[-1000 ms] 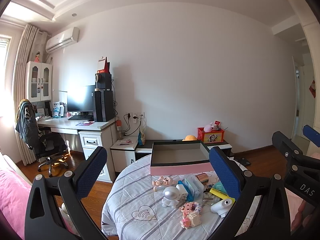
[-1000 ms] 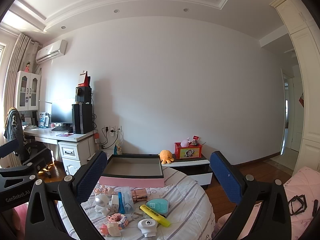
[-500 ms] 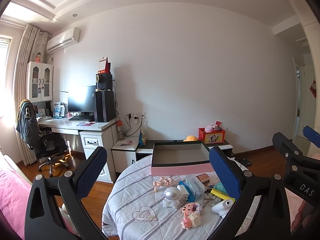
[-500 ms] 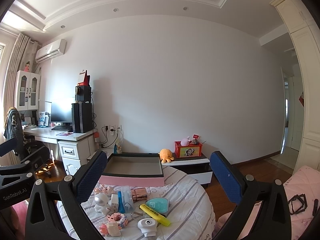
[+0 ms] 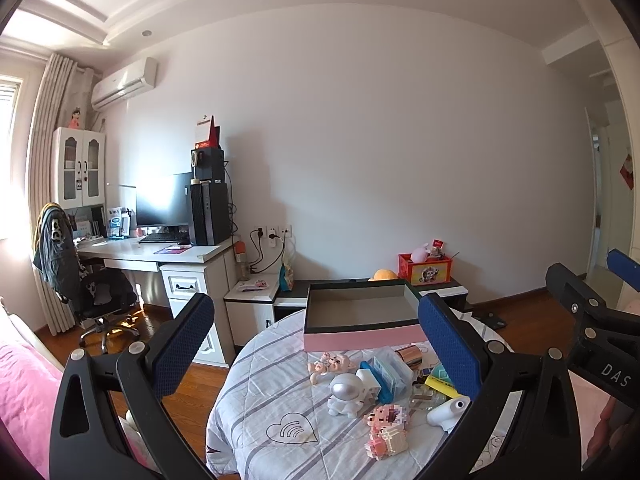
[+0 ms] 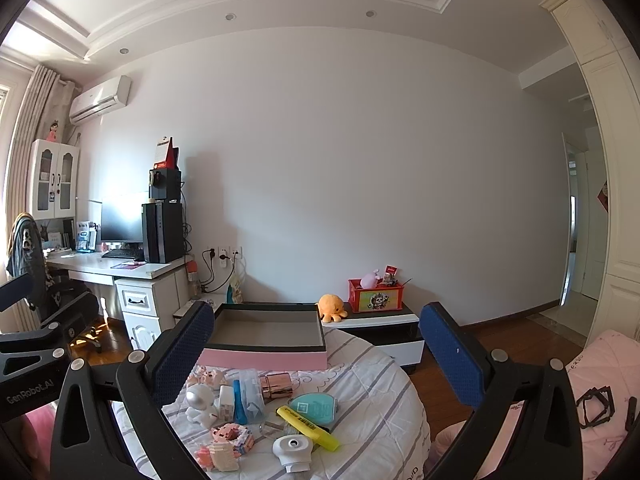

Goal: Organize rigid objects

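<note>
A round table with a striped cloth carries an empty pink-sided box at its far side. Nearer lie small items: a silver astronaut figure, a pink pig toy, a pixel-brick figure, a yellow highlighter, a white round device and a copper tube. My left gripper and right gripper are both open and empty, held above the table's near side.
A white desk with monitor and computer tower stands left, an office chair before it. A low cabinet with a red box and orange plush stands behind the table. Pink bedding lies right. The floor is wood.
Both grippers have drifted very slightly; the scene shifts a little in view. Nothing on the table has moved.
</note>
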A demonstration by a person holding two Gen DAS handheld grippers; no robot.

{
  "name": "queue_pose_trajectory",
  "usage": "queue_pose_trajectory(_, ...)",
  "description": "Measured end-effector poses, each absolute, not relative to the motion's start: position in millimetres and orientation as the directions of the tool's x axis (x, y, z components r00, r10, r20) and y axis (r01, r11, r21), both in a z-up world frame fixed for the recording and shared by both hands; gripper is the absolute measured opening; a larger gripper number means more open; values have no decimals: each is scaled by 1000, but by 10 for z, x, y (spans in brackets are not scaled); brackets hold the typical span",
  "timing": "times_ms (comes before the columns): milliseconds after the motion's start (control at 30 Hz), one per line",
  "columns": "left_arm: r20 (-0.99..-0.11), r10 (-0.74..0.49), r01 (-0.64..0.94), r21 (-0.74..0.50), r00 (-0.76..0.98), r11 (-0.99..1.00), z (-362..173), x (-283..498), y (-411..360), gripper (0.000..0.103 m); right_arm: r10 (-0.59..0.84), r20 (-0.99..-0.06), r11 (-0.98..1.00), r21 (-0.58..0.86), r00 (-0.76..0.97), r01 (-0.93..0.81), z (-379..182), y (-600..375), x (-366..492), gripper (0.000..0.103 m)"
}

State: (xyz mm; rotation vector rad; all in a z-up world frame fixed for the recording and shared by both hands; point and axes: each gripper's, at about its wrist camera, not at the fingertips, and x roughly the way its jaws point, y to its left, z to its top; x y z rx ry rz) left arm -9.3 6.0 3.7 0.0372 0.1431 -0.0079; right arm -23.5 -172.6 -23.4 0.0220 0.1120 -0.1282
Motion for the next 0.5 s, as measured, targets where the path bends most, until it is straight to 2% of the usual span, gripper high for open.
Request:
queue_pose_trajectory(133,-178,-4,9,27,984,1000,-49,14,114,103,-135,-134,990,12,982,138,-321,-1767,-177,103)
queue_pose_trajectory(300,-251,15,-7,33,968,999,-271,252,149,103,-141,-204,989,21,969,148,-549,-1871,0,103)
queue_pose_trajectory(500,-414,-15,49,71,910,996,-915,528,-62,103,-142,-317,988,12,938,153,-983,-2036,217,103)
